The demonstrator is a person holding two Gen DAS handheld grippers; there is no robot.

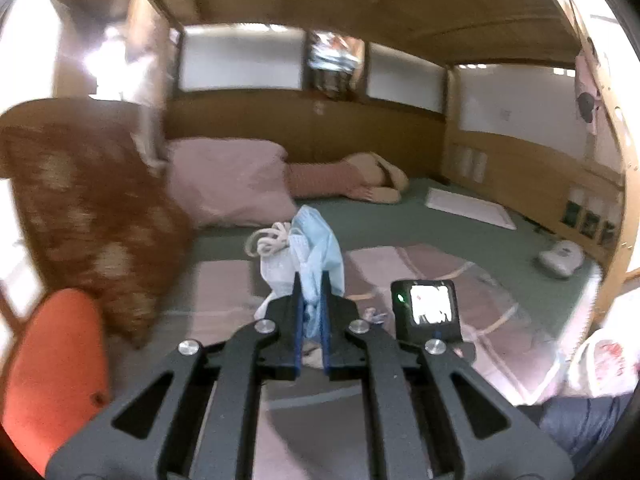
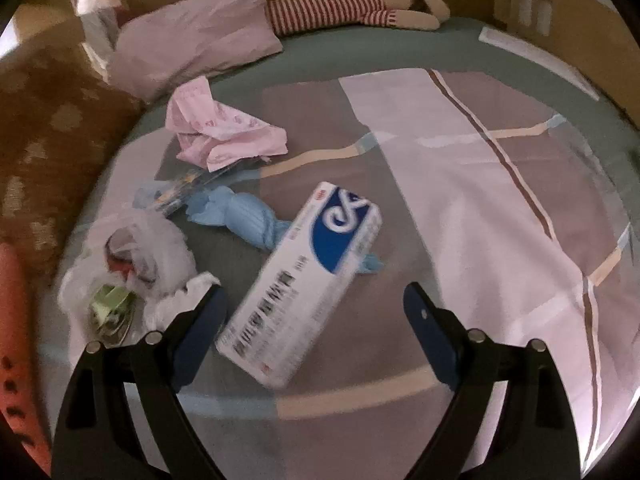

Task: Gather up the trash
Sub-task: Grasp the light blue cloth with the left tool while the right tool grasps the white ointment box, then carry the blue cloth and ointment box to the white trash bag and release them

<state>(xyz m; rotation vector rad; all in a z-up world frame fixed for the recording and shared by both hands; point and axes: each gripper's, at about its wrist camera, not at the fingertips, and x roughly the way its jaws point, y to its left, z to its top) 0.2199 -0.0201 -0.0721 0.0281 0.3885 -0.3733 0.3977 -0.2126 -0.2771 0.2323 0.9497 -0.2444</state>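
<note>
My left gripper (image 1: pixel 312 280) is shut on a bunch of used face masks (image 1: pixel 316 248), light blue and white with looped ear cords, held up above the bed. In the right wrist view my right gripper (image 2: pixel 314 298) stands open above a white and blue tissue pack (image 2: pixel 304 280) lying on the blanket, its near end between the fingers, pads apart from it. To its left lie a twisted blue wrapper (image 2: pixel 240 216), a crumpled pink wrapper (image 2: pixel 224 136) and a clear plastic bag of scraps (image 2: pixel 132 264).
The patterned blanket (image 2: pixel 460 160) covers a green mattress. A pink pillow (image 2: pixel 192 36) and a striped plush doll (image 2: pixel 344 8) lie at the far end. A brown spotted cushion (image 1: pixel 88 208) and an orange chair back (image 1: pixel 52 364) stand at left. Wooden bunk walls enclose the bed.
</note>
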